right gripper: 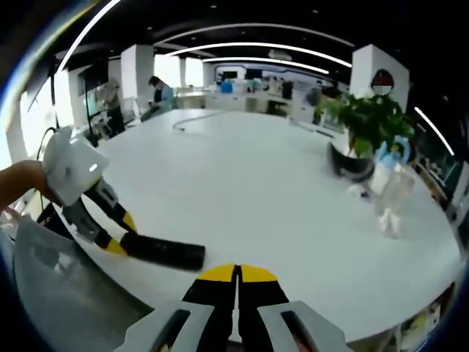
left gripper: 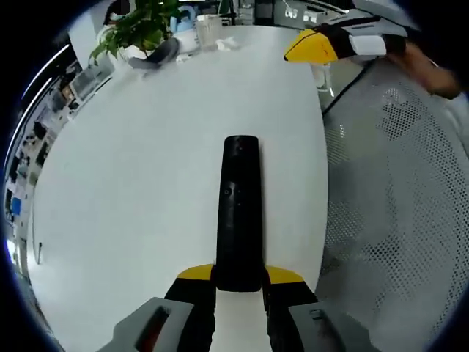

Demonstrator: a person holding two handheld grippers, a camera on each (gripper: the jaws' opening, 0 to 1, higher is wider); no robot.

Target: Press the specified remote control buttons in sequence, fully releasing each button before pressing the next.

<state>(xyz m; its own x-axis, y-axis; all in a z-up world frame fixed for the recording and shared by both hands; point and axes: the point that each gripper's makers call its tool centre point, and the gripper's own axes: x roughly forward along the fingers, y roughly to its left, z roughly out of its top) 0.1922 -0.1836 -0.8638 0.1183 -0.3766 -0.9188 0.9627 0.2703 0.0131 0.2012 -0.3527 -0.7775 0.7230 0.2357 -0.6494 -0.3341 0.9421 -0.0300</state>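
Note:
A long black remote control (left gripper: 239,213) points away from me over the white table (left gripper: 146,169) in the left gripper view. My left gripper (left gripper: 239,277) is shut on its near end, yellow tips on either side. In the right gripper view the same remote (right gripper: 163,251) sticks out from the left gripper (right gripper: 121,236), held by a hand at the left edge. My right gripper (right gripper: 236,275) is shut, its yellow tips together with nothing between them, above and to the right of the remote. The right gripper (left gripper: 311,46) also appears far off at the top right of the left gripper view.
A potted green plant (left gripper: 139,29) and a clear bottle (left gripper: 208,31) stand at the table's far side, also seen as plant (right gripper: 370,125) and bottle (right gripper: 392,198). A grey mesh chair (left gripper: 403,198) lies along the table's right edge. Desks and people are far behind.

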